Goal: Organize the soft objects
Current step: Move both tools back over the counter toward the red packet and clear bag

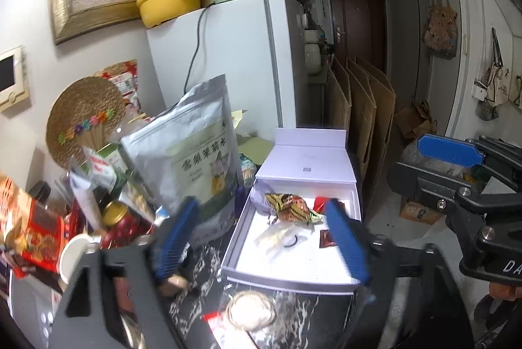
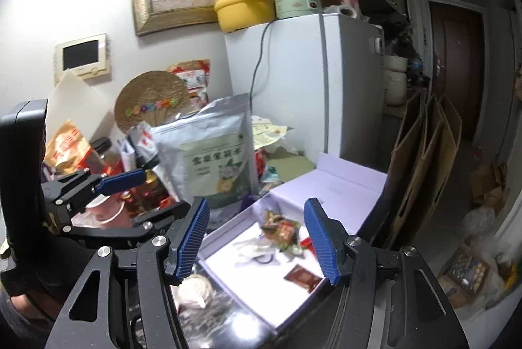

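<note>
Left wrist view runs, from its left edge, over a heap of packets and jars, then a tall silver pouch (image 1: 192, 150) standing upright against the clutter, its long axis near vertical and its printed face turned toward the camera. Standing there it walls off the left side of the white box (image 1: 354, 202), probably just parked out of the way. The left gripper (image 1: 261, 238) hovers above the near end of that box with its blue pads spread wide and nothing between them.

Inside the box lie the soft things: a crumpled patterned wrapper (image 1: 288, 207), whose long axis runs roughly left to right across the tray, a clear plastic bag (image 1: 280, 236) with a dark hair tie (image 1: 290, 242) on it, and a small brown sachet (image 1: 328, 239) lying flat toward the right wall. They seem gathered there as the collecting place. A pale round bundle (image 1: 249, 309) rests on the dark marbled surface (image 1: 293, 313) just in front of the box, outside it; I judge it the likeliest thing left to move.

Right wrist view shows the right gripper (image 2: 256, 239), likewise wide open and empty, held above the box's near left corner, with the bundle below its left pad.
</note>
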`<state>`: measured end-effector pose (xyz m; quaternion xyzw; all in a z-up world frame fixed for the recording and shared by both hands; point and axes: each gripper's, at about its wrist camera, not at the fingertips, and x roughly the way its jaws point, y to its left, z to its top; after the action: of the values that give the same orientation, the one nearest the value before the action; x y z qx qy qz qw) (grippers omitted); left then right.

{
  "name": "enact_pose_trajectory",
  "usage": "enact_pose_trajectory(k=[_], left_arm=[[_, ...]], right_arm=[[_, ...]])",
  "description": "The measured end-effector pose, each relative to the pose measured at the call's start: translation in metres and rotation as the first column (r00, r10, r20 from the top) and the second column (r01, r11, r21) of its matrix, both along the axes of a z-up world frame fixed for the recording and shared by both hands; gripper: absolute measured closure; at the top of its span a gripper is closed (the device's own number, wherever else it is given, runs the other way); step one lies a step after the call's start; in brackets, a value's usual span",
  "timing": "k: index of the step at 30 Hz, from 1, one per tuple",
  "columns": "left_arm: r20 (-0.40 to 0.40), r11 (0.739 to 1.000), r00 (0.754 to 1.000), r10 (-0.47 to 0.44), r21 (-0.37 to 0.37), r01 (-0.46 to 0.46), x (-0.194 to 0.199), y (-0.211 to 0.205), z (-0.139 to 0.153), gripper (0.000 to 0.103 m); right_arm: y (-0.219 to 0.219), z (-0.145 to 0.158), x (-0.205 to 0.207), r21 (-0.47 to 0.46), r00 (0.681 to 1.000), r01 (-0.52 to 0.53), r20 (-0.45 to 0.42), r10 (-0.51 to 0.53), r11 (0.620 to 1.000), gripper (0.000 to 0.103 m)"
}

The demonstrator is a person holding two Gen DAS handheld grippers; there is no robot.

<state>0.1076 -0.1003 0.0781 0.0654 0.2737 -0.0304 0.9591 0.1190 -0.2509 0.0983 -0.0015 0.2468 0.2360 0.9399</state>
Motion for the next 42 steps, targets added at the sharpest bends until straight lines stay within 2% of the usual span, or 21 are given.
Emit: enact_pose_trajectory(k=[3, 6, 13, 20, 24, 30, 42], left_arm=[[0.015, 1.0, 1.0, 0.017, -0.001, -0.017, -0.02, 0.002, -0.009, 0.016], [-0.004, 0.999, 1.0, 0.019, -0.026, -0.02, -0.036, 0.007, -0.021, 0.016], [-0.067, 0.994, 0.996, 0.056, -0.095, -0.063, -0.062, 0.021, -0.051, 0.016], [-0.135, 0.987, 0.988, 0.079, -0.126, -0.096, -0.075, 0.035, -0.088, 0.016], [-0.18, 0.979, 0.979, 0.099, -0.16, -0.129, -0.079, 0.047, -0.108, 0.016], [-0.249, 0.974, 0.962, 0.114, -0.165, -0.158, -0.082, 0.056, -0.136, 0.016], [-0.399, 0.964, 0.908, 0.128, -0.167, -0.209, -0.069, 0.075, -0.193, 0.016]], right_arm=[[0.004, -0.006, -0.015, -0.002, 1.0, -0.015, -0.006, 0.015, 1.0, 0.042], [0.007, -0.016, -0.029, -0.002, 0.999, -0.035, -0.025, 0.035, 0.999, 0.042], [0.014, -0.044, -0.061, -0.01, 0.997, -0.053, -0.053, 0.053, 0.999, 0.042], [0.02, -0.076, -0.079, -0.039, 0.993, -0.062, -0.102, 0.058, 0.997, 0.042], [0.023, -0.096, -0.085, -0.026, 0.988, -0.067, -0.14, 0.063, 0.997, 0.042], [0.032, -0.125, -0.089, -0.027, 0.979, -0.083, -0.187, 0.077, 0.996, 0.042], [0.042, -0.181, -0.078, -0.021, 0.944, -0.095, -0.318, 0.084, 0.995, 0.042]])
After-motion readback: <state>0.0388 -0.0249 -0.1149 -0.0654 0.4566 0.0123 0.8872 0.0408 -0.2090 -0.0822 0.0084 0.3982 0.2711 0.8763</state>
